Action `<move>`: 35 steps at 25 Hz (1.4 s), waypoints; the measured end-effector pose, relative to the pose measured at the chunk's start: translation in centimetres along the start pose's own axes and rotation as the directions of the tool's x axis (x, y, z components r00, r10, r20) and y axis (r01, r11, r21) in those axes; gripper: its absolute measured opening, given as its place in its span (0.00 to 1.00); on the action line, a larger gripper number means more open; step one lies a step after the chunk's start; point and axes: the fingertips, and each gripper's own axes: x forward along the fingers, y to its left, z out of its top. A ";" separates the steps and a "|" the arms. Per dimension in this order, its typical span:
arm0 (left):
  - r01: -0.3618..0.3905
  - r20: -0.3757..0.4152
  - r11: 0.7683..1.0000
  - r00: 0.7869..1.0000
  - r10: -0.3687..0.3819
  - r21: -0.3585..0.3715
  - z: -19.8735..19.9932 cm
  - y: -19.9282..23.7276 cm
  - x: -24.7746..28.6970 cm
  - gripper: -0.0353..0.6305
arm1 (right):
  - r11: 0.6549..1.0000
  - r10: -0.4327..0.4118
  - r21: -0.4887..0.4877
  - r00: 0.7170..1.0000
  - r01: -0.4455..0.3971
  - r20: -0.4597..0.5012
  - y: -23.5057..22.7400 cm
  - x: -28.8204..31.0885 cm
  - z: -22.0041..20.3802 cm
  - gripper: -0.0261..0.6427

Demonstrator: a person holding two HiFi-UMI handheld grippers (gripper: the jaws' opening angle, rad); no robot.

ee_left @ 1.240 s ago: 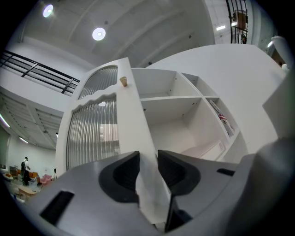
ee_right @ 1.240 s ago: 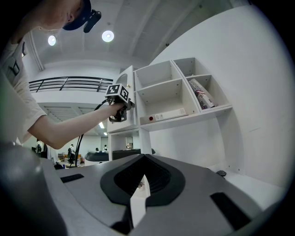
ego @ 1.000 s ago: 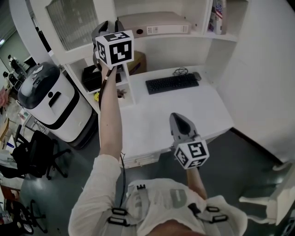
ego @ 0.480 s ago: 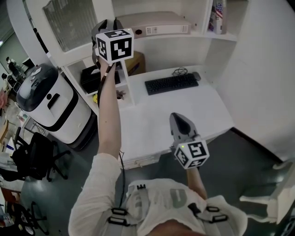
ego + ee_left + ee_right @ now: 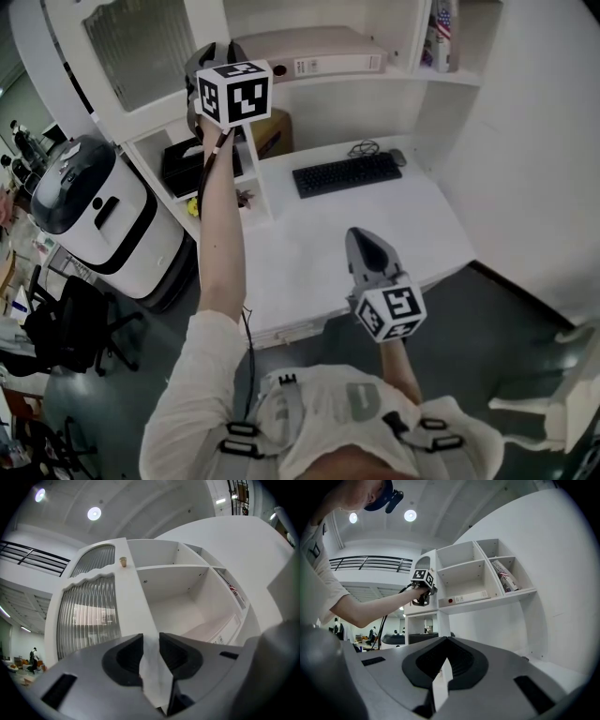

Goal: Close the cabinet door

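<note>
Far left: white appliance (image 5: 94, 211) with a dark lid, on the floor beside the shelf unit (image 5: 412, 71). Next, the cabinet door (image 5: 141, 52), up at the left of that unit. It stands open, swung out from the empty compartment on its right. Its long axis is upright, arched top up. In the left gripper view the ribbed glass pane lies to the left, and the stile with the small knob (image 5: 123, 561) (brass-looking) is the edge pointing back at the person. On an outstretched raised arm, the left gripper (image 5: 151, 641) has just been closing its jaws. They pinch the lower part of that stile, pads touching it on both sides. Further right: binder (image 5: 319, 47) lying flat on the shelf, keyboard (image 5: 347, 172) at the far side of the white desk (image 5: 309, 253). Low at the desk's near side, the right gripper (image 5: 364, 242) has its jaws together, nothing in them.
</note>
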 end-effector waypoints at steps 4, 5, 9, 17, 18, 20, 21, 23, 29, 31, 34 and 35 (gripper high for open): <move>-0.001 0.007 1.000 1.000 0.001 -0.006 -0.1 0.0 0.2 0.21 | 1.000 -0.012 0.007 1.000 0.012 -0.004 -0.4 0.2 -0.3 0.04; -0.003 0.012 1.000 1.000 0.004 -0.006 0.0 0.0 0.2 0.21 | 1.000 -0.015 0.009 1.000 0.015 -0.005 -0.5 0.2 -0.4 0.04; -0.005 0.017 1.000 1.000 0.005 -0.010 -0.1 0.1 0.2 0.21 | 1.000 -0.011 0.009 1.000 0.011 -0.008 -0.4 0.4 -0.4 0.04; 0.013 0.003 1.000 1.000 -0.013 -0.028 0.0 0.1 0.2 0.21 | 1.000 -0.017 0.015 1.000 0.017 -0.004 0.1 -0.4 0.1 0.04; 0.021 0.000 0.999 1.000 -0.021 -0.041 0.0 0.1 0.2 0.21 | 1.000 -0.017 0.012 1.000 0.018 -0.003 0.2 -0.5 0.2 0.04; 0.041 -0.004 0.997 0.999 -0.041 -0.070 0.2 0.1 0.2 0.21 | 1.000 -0.020 0.001 1.000 0.020 -0.006 0.4 -0.9 0.2 0.04; 0.051 -0.006 0.996 0.999 -0.052 -0.076 0.2 0.1 0.1 0.21 | 1.000 -0.025 -0.002 1.000 0.025 -0.009 0.4 -1.2 0.2 0.04; 0.070 -0.016 0.995 0.997 -0.071 -0.078 -0.1 -0.1 -0.2 0.21 | 0.999 -0.036 -0.007 0.999 0.036 -0.014 0.6 -1.8 0.0 0.04; 0.103 -0.038 0.988 0.993 -0.108 -0.113 -2.0 0.0 -2.1 0.21 | 0.999 -0.038 -0.021 0.999 0.038 -0.016 2.1 -3.5 0.1 0.04; 0.110 -0.017 0.987 0.993 -0.113 -0.115 -2.3 0.2 -3.6 0.21 | 0.999 -0.031 -0.019 0.999 0.030 -0.023 2.8 -3.9 -0.2 0.04; 0.130 0.032 0.982 0.991 -0.127 -0.139 -1.9 1.0 -6.5 0.21 | 1.000 -0.013 -0.024 0.999 0.012 -0.035 4.1 -4.3 -0.6 0.04; 0.136 0.049 0.981 0.990 -0.130 -0.141 -1.5 1.4 -7.6 0.21 | 1.000 -0.008 -0.026 0.999 0.007 -0.037 4.5 -4.4 -0.7 0.04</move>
